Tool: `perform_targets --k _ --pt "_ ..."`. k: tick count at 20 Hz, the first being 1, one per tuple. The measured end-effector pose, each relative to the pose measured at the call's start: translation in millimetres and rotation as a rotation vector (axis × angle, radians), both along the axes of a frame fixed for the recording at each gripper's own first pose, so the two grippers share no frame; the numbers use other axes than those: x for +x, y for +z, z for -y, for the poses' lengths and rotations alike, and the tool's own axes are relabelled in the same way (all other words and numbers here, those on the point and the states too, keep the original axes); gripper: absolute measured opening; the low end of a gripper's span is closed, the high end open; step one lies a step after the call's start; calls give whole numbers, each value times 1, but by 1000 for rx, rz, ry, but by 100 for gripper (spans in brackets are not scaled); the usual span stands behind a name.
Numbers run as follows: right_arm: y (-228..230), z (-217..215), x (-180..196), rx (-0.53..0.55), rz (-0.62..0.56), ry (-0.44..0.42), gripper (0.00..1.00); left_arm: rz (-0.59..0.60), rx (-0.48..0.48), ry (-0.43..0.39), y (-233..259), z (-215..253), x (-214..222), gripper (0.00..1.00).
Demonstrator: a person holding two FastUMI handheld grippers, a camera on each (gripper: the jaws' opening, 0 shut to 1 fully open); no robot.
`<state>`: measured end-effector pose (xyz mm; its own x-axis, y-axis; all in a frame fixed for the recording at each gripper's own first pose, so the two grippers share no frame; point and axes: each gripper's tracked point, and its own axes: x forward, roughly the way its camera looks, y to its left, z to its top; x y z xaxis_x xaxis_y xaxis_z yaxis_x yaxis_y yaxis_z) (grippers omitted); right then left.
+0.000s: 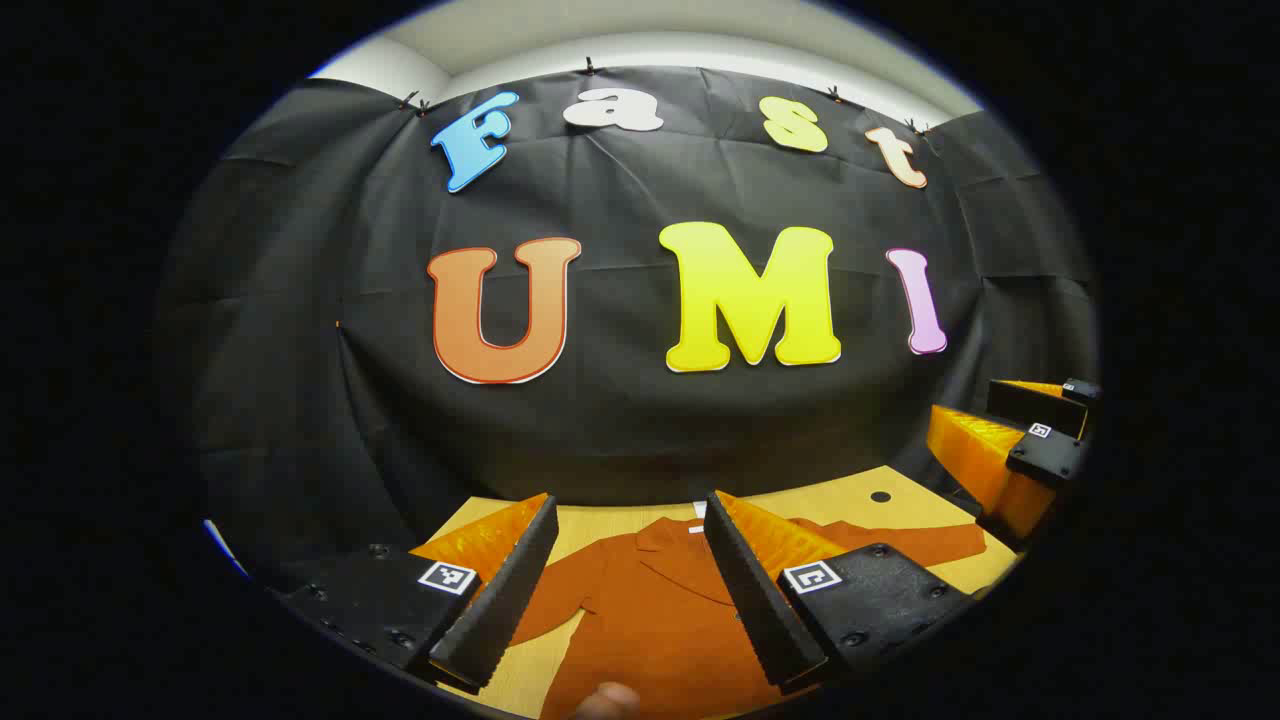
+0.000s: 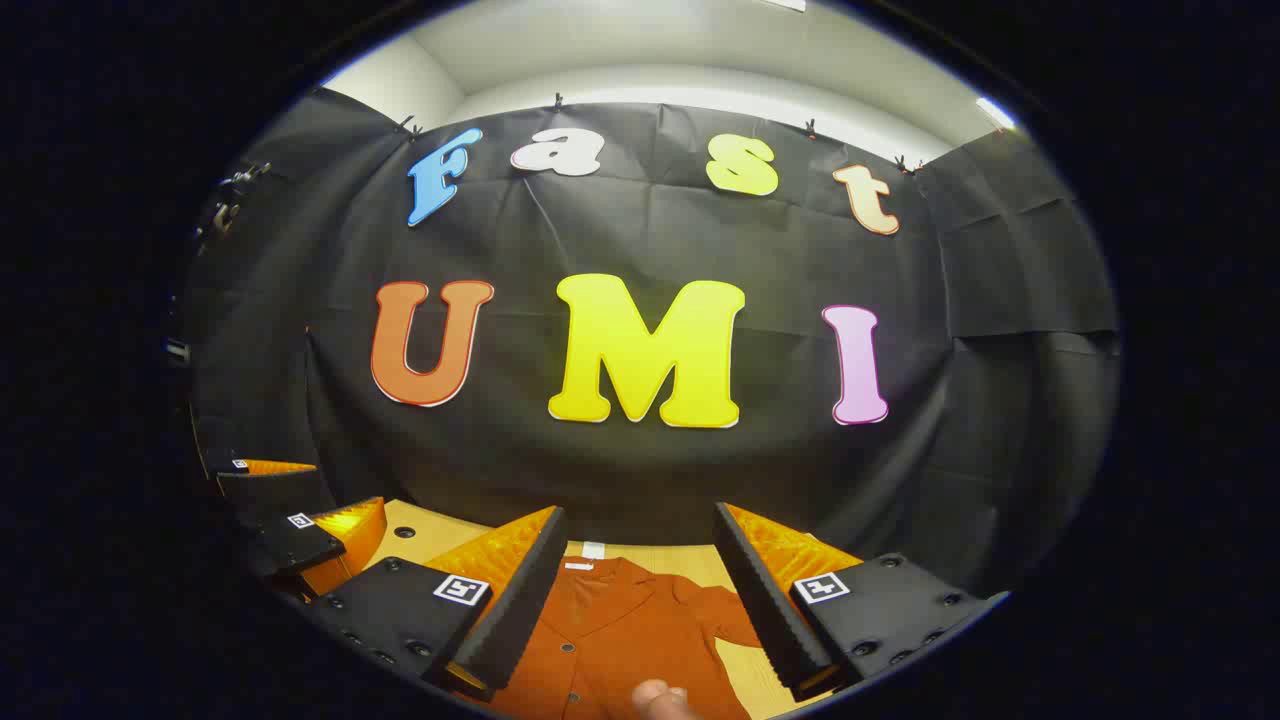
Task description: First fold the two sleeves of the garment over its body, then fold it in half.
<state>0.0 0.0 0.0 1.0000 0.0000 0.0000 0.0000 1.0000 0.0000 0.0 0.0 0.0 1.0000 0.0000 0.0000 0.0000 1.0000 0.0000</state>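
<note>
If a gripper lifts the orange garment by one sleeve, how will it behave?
The rust-orange buttoned cloth garment lies flat on the light wooden table, so it is probably floppy and would drape. Its sleeve looks thin, likely light. Pushing may wrinkle it rather than slide it.

A pale wooden bench [image 1: 850,490] stands at the foot of the black cloth wall [image 1: 620,420], with a small dark hole [image 1: 880,496] in its top toward two o'clock. Small clips [image 1: 590,66] pin the cloth up along its upper edge, below a white ceiling [image 2: 680,40].

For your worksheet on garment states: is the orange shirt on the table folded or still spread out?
Spread out. The orange shirt lies flat on the table, a sleeve stretched sideways, none folded over the body.
</note>
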Motion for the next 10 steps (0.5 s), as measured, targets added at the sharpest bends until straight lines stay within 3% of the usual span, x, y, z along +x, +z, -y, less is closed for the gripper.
perform_targets --k 10 --pt "-13 16 17 -3 -33 9 94 11 6 16 7 8 10 95"
